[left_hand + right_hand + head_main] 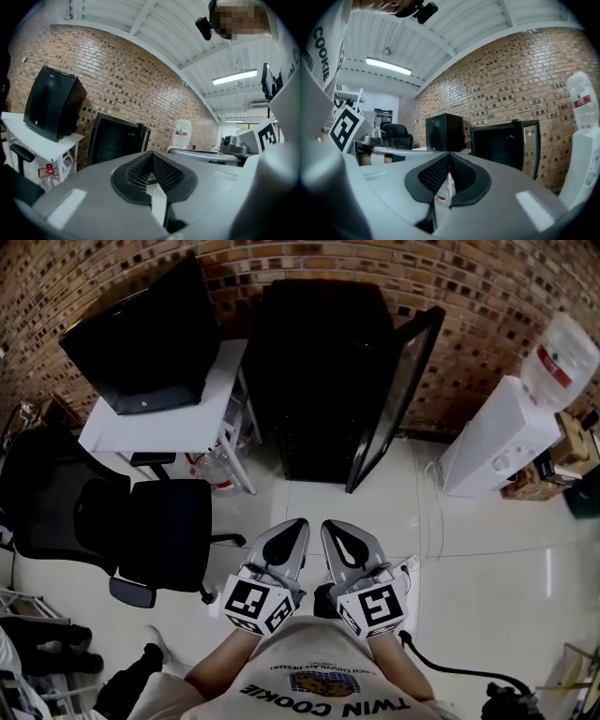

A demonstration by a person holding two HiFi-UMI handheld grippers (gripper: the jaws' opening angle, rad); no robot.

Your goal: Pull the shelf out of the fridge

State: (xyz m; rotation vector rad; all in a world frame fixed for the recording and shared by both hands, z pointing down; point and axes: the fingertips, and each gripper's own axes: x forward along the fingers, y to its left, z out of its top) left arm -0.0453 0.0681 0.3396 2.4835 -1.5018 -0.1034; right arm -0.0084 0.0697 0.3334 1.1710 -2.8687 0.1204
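Observation:
A black mini fridge point(319, 381) stands against the brick wall, its glass door point(398, 395) swung open to the right. The inside is dark and no shelf can be made out. My left gripper point(300, 524) and right gripper point(328, 525) are held side by side close to the person's chest, well short of the fridge and above the white floor. Both are shut with nothing between their jaws. The left gripper view has the left gripper point(151, 154) pointing toward the fridge point(115, 140). In the right gripper view the right gripper point(449, 154) has the fridge point(497, 140) and its door point(529, 145) to its right.
A white table point(187, 423) with a black box point(141, 334) on it stands left of the fridge, a plastic bottle point(220, 470) beneath it. A black office chair point(141, 531) sits at the near left. A water dispenser point(506, 432) stands at the right. A black cable point(450, 671) lies on the floor.

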